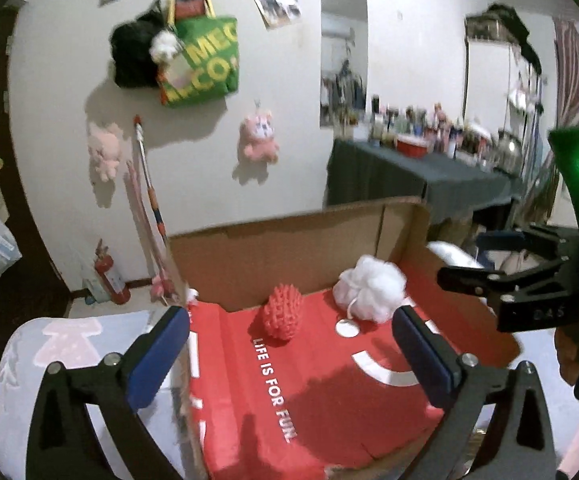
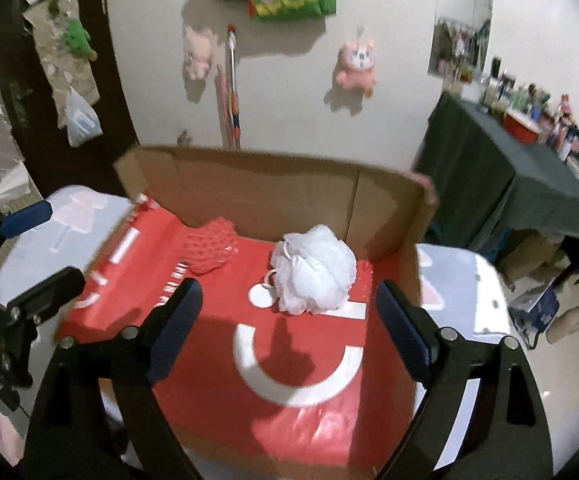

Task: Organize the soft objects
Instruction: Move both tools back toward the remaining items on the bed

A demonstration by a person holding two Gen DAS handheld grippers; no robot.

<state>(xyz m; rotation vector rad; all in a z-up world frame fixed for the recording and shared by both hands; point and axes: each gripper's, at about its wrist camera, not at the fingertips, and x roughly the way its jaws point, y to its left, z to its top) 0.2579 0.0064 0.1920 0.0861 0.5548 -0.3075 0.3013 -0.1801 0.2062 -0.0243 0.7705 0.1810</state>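
Both hand-held grippers wide open, empty

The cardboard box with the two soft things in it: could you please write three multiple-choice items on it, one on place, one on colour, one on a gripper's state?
1. Where does the white bath puff lie?
A. in the cardboard box
B. on the dark table
C. in a gripper

2. What colour is the spiky ball?
A. green
B. red
C. blue

3. How is the right gripper?
A. shut on the puff
B. shut on nothing
C. open

Key: 1 A, it rests on the red lining; 2 B, red like the lining; 3 C, fingers spread apart, nothing between them.
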